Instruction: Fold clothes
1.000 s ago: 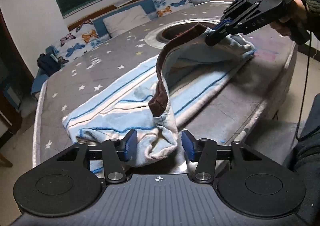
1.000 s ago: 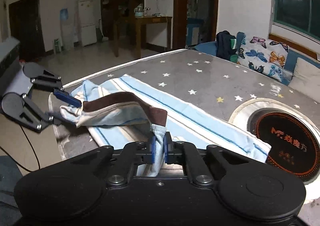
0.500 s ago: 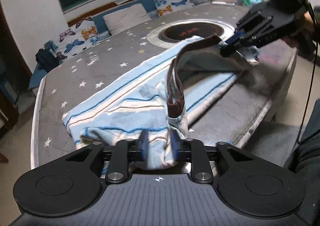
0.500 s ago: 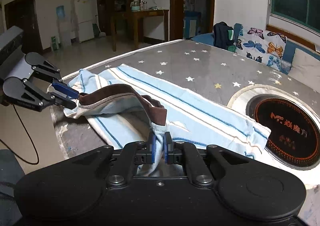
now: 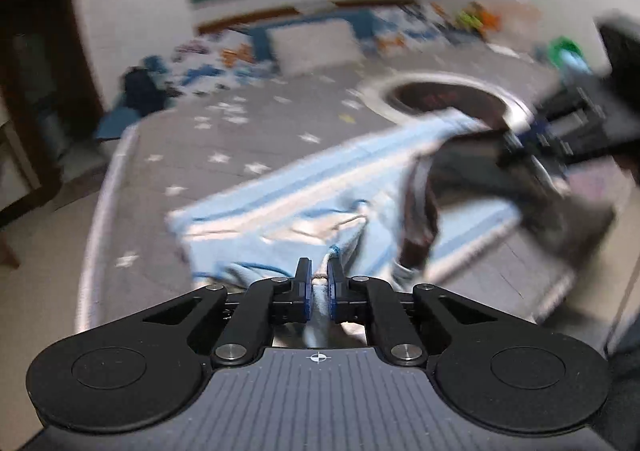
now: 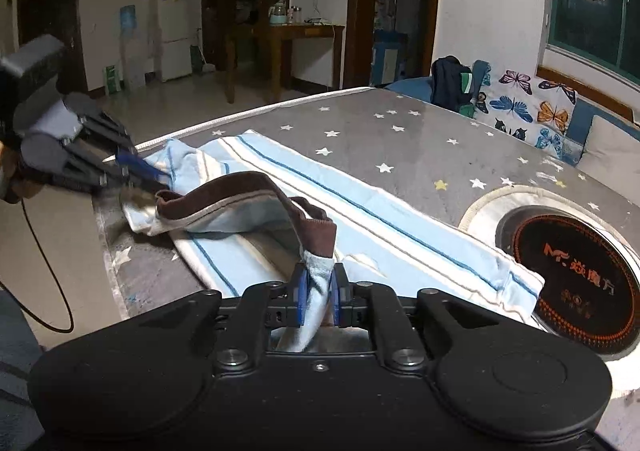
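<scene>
Light blue striped trousers point(image 6: 360, 211) with a brown waistband point(image 6: 240, 191) lie along the near edge of a grey star-patterned mattress point(image 6: 420, 139). My right gripper point(image 6: 319, 289) is shut on the cloth just below the waistband at one end. My left gripper point(image 5: 319, 283) is shut on the cloth at the other end of the waistband; in the right wrist view the left gripper point(image 6: 140, 175) shows at the far left. The waistband hangs slack between them, slightly raised. In the blurred left wrist view the trousers point(image 5: 288, 203) stretch away and the right gripper point(image 5: 520, 147) is at the upper right.
A round black and orange printed disc point(image 6: 568, 263) lies on the mattress at the right. Butterfly-print cushions point(image 6: 520, 103) and a dark bag point(image 6: 450, 85) sit along the far side. A cable point(image 6: 40, 279) hangs off the left edge above the floor. A wooden table point(image 6: 288, 51) stands behind.
My left gripper has shut on the cloth at the waistband's end. Both grippers have drawn back and lowered, and the waistband loop has flattened toward the mattress.
</scene>
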Available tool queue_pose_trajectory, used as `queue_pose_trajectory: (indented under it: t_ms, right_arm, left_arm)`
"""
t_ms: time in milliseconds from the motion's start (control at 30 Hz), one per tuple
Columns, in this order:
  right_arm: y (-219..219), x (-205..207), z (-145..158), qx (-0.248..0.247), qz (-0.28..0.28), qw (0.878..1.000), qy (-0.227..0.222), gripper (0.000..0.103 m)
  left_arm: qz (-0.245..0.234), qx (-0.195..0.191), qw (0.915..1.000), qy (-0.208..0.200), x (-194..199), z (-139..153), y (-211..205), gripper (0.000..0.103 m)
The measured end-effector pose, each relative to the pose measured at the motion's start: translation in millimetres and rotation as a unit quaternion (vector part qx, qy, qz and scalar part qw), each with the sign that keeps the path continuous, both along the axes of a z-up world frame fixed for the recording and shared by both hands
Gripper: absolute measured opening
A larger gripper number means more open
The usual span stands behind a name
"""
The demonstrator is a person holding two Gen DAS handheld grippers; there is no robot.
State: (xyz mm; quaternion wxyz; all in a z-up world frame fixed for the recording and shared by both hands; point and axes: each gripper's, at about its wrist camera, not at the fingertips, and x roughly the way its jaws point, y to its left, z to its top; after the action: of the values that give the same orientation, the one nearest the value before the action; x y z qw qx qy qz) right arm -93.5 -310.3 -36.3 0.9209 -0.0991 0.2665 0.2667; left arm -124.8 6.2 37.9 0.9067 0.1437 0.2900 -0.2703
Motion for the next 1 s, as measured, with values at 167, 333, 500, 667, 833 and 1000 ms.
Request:
queue_pose_trajectory:
  t_ms: [167,333,500,667,833,1000]
  right_arm:
    - [0.0,5.2,3.7,-0.005,0.002,1.000,0.009,0.013]
    - [-1.4,10.1,8.6,-0.009,0.004,1.000,0.018,0.012]
    - [-2.7,15.0,13.5,-0.014,0.006,1.000,0.028,0.012]
    - [-4.0,20.0,18.5,-0.018,0.007,0.999,0.037,0.009]
    - [-5.0,44.4,41.6,-0.054,0.000,0.998,0.013,0.006]
    - [-7.1,97.5,83.6,-0.116,-0.029,0.992,-0.031,0.005]
  left_arm:
    - [0.000,0.009,0.9999,0.014,3.8,-2.4,0.3,0.010]
    - [-0.039,0.054,0.9978,-0.008,2.7,-3.6,-18.8,0.039]
    - [-0.072,0.082,0.9940,-0.012,6.4,-9.7,-30.0,0.012]
    - [-0.063,0.057,0.9963,0.010,28.2,-3.9,-27.8,0.008]
    - [0.007,-0.007,0.9996,0.026,81.6,25.3,-11.5,0.008]
    - [0.083,-0.064,0.9941,0.027,161.7,77.9,-2.1,0.007]
